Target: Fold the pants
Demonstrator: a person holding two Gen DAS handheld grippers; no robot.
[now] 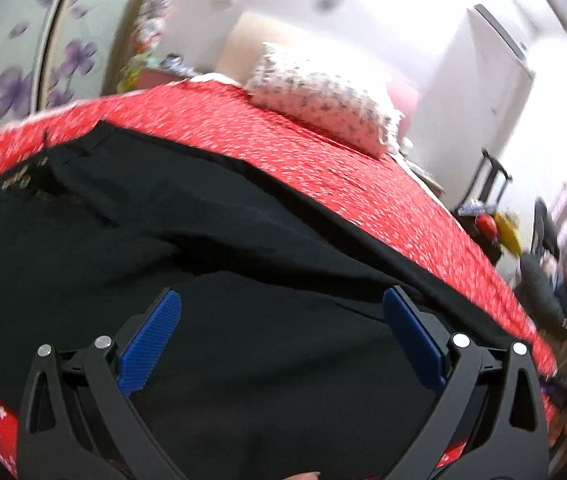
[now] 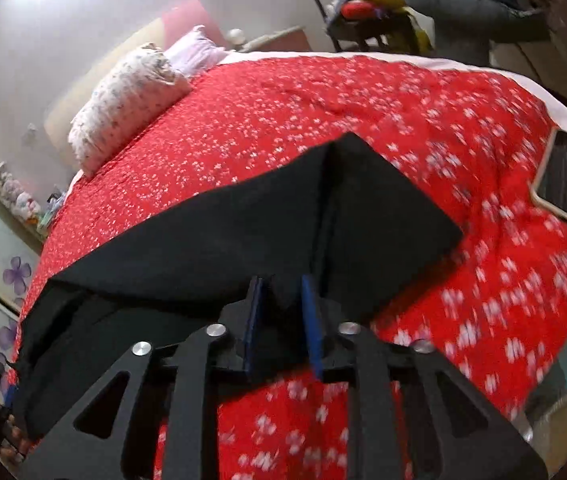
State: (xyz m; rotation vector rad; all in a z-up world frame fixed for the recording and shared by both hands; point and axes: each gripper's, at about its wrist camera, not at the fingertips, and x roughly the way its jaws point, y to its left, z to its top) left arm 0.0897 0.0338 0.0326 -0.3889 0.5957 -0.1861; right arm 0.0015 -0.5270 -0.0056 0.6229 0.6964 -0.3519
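Two grippers over black pants [image 1: 131, 248] on red bedspread [image 1: 323, 152] | my left gripper [image 1: 281, 320] spread wide, empty | my right gripper [image 2: 281, 308] partly parted, trouser cloth between pads, grip unclear | pillow [image 2: 123, 108] at ten o'clock

Home bedroom: bed w/ red floral cover [image 2: 363, 120], floral pillow [image 2: 123, 100], wardrobe door w/ purple flowers [image 1: 3, 80].

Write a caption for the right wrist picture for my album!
Right tongs with blue pads straddle a fold of black fabric pants on the red flowered bedspread.
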